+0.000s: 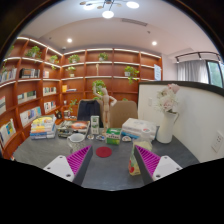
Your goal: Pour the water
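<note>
1. Early days here: the gripper (pixel 103 165) hangs over the near edge of the bench (pixel 100 172) with its fingers spread wide and nothing between the purple pads (pixel 148 160), so no vessel is in hand
2. Nothing of the pour looks done as far as this view shows; picking up, carrying, tipping and setting back all seem left to do
3. Where is the water? Hard to say for sure; a white cup (pixel 77 141) stands toward the middle of the bench, ahead of the fingers and a little to the left, and that is my best guess for one of the task's vessels, though I cannot see what is in it
4. A red round mat (pixel 104 152) lies flat on the bench just ahead of the fingers, between them and the clutter
5. Along the far edge there is a crowd: a stack of books (pixel 42 127) at the far-left corner, a white box (pixel 138 129) toward the far right, and small items between that are too small to name
6. A white vase with flowers (pixel 166 118) stands at the right edge of the bench; a wide swing out that way could catch it
7. Beyond the bench, a chair (pixel 92 110) and wooden shelves (pixel 60 70) with plants and books line the wall
8. The lane to the cup looks open, but the objects packed around it leave little room for a clean close
</note>
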A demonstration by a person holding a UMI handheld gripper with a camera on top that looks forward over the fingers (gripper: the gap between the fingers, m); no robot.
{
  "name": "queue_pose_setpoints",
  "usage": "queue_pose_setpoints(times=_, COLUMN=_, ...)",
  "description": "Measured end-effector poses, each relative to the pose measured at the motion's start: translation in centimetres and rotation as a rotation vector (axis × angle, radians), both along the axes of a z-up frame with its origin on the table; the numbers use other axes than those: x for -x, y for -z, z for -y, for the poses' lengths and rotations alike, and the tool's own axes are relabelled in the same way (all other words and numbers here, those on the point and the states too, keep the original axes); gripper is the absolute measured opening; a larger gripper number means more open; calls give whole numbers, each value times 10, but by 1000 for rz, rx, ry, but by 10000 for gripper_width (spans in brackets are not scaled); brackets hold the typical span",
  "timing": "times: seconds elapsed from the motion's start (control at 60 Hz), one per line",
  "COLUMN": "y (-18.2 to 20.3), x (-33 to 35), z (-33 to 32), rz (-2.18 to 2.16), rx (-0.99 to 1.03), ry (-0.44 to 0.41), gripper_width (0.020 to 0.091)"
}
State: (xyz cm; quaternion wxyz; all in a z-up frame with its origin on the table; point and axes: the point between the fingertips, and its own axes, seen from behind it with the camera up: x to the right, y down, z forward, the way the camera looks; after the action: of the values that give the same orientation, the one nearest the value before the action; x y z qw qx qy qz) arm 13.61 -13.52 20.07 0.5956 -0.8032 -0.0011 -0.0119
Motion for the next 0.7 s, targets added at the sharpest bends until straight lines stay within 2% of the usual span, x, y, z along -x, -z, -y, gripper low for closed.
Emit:
queue_pose_setpoints(times=0.117, y=47, x=-37, z=7, rz=-19, rx=56, ry=29, gripper_width=849)
queue_pose_setpoints(times=0.133, y=28, x=-18, z=-3, rz=-19, rx=67, ry=38, gripper_width=849)
queue_pose_setpoints(times=0.167, y=61, x=-53, z=5, rz=-30, rx=68, ry=45, gripper_width=851)
queue_pose_setpoints(times=0.283, y=93, x=-85, z=-15, rz=-25, rx=70, ry=54, gripper_width=844)
queue_pose_setpoints(times=0.483, y=114, x=-104, z=-72, rz=-66, rx=25, ry=63, gripper_width=848)
queue_pose_setpoints(times=0.583, y=116, x=-105, z=-94, rz=-84, rx=-1, ry=60, gripper_width=828)
queue_pose_setpoints(times=0.633, y=114, x=-103, z=-102, rz=-93, rx=-20, ry=50, gripper_width=778)
queue_pose_setpoints(times=0.7, y=114, x=-100, z=-109, rz=-106, rx=-32, ry=31, gripper_width=625)
